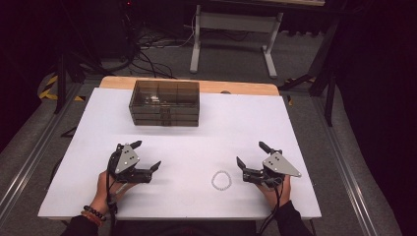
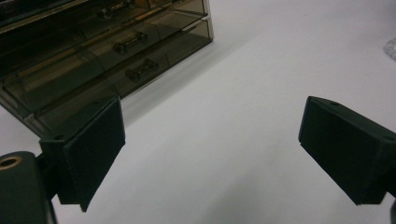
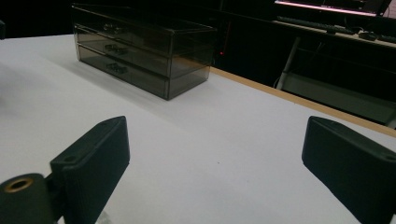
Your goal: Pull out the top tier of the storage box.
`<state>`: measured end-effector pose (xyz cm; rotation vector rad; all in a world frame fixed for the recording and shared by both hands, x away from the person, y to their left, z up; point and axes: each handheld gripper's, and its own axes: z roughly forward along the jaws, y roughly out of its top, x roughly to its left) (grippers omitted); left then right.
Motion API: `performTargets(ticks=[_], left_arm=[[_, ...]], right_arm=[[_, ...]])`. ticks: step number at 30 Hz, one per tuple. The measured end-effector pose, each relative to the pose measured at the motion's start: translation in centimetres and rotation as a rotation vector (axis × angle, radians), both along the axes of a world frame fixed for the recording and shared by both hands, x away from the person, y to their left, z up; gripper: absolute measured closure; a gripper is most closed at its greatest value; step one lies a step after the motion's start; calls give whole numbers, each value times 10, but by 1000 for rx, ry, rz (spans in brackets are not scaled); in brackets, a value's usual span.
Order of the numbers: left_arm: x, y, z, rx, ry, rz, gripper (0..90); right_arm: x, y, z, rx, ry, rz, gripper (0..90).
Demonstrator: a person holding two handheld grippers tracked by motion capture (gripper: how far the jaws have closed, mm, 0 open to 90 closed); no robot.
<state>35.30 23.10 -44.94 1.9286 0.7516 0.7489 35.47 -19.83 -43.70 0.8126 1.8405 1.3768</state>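
Where white tabletop point(image 1: 187, 147) spreads: beaded bracelet point(image 1: 221, 180), smoky drawer box point(image 1: 164, 103).

White table point(image 1: 246, 123), smoked drawer box point(image 1: 164, 103), bead bracelet point(image 1: 222, 180)

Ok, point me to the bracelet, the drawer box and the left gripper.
bracelet point(image 1: 222, 180): high view, on the near edge of the bead ring.
drawer box point(image 1: 164, 114): high view, on its front drawer faces.
left gripper point(image 1: 145, 155): high view, midway between its open jaw tips.
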Motion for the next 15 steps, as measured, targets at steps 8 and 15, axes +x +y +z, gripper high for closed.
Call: performTargets(ticks=[8,15], left_arm=[[17,-11,-5,-6,-14,8,118],[34,-11,2,-34,-33,15,186]], right_arm=[[2,2,-2,-13,5,14,86],[3,3,-4,-20,28,24,95]])
